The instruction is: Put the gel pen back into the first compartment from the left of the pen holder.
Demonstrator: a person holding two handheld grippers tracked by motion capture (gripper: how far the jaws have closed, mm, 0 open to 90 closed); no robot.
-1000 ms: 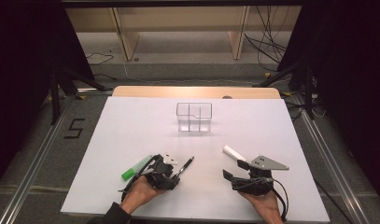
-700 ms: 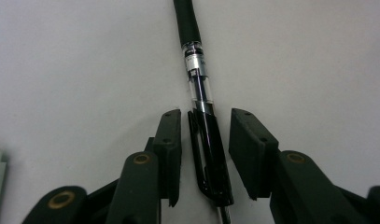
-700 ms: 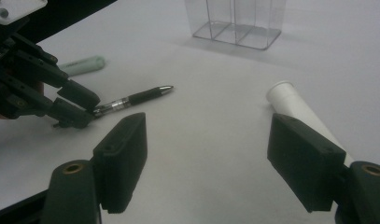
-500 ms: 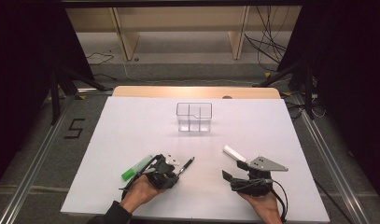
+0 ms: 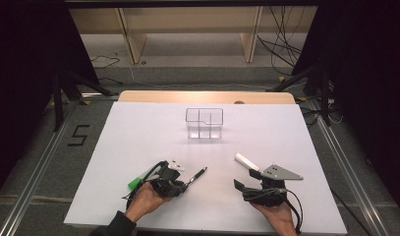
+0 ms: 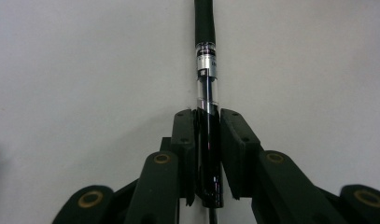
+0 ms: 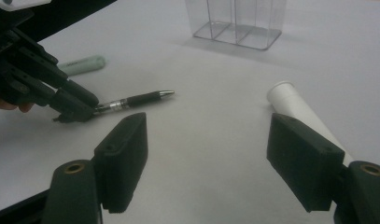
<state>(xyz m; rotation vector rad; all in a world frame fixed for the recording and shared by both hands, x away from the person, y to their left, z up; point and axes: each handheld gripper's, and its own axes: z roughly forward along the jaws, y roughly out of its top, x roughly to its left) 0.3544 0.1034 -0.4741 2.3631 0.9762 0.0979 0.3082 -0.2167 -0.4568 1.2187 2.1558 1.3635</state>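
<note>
A black pen [image 5: 196,176] lies on the white table [image 5: 138,132], tip pointing away to the right. My left gripper [image 5: 185,184] is shut on its rear end; in the left gripper view both pads press the clear barrel [image 6: 207,70] inside the left gripper [image 6: 207,154]. My right gripper [image 5: 246,179] rests low at the front right, its jaws wide apart. In the right gripper view nothing lies between them in the right gripper [image 7: 206,135]. A white marker [image 7: 288,100] lies just outside its right jaw. The pen [image 7: 136,100] and left gripper [image 7: 71,109] show farther left.
A clear plastic organizer [image 5: 204,123] with compartments stands in the middle of the table, also ahead in the right gripper view as the organizer [image 7: 236,18]. A green marker [image 5: 135,183] lies left of the left hand. Cables trail from both grippers. Dark floor rails flank the table.
</note>
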